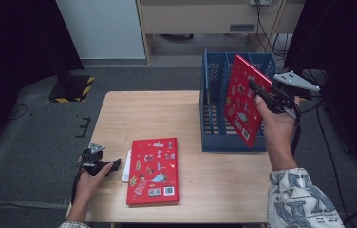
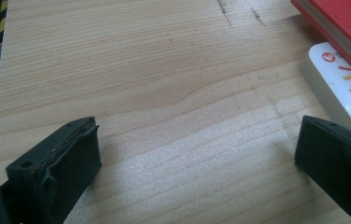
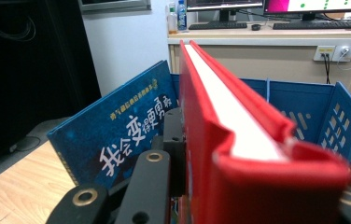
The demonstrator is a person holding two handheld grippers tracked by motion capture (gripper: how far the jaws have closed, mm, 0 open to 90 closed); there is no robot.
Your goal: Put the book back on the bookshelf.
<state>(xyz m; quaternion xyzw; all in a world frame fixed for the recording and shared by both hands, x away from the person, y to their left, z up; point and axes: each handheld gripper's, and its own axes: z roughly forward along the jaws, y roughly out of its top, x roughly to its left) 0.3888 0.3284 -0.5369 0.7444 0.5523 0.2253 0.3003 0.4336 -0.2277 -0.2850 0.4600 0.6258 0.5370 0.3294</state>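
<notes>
Right gripper [image 1: 258, 93] raised, clamping red book [image 1: 243, 99] over basket [image 1: 214, 137] — left gripper [image 1: 115, 165] spread, low.

My claw [image 3: 257, 186] grips a red book [image 3: 211, 140] by its edge, jaws pressed on both covers, the white pages [image 3: 239, 116] running away from me. Just left of it a blue book [image 3: 117, 135] with white and yellow lettering leans inside the blue basket [image 3: 337, 126]. Under it at lower left is the wooden table [image 3: 10, 186]. Farther back stands a desk [image 3: 267, 46] with monitors [image 3: 225, 4] and bottles [image 3: 177, 14].
</notes>
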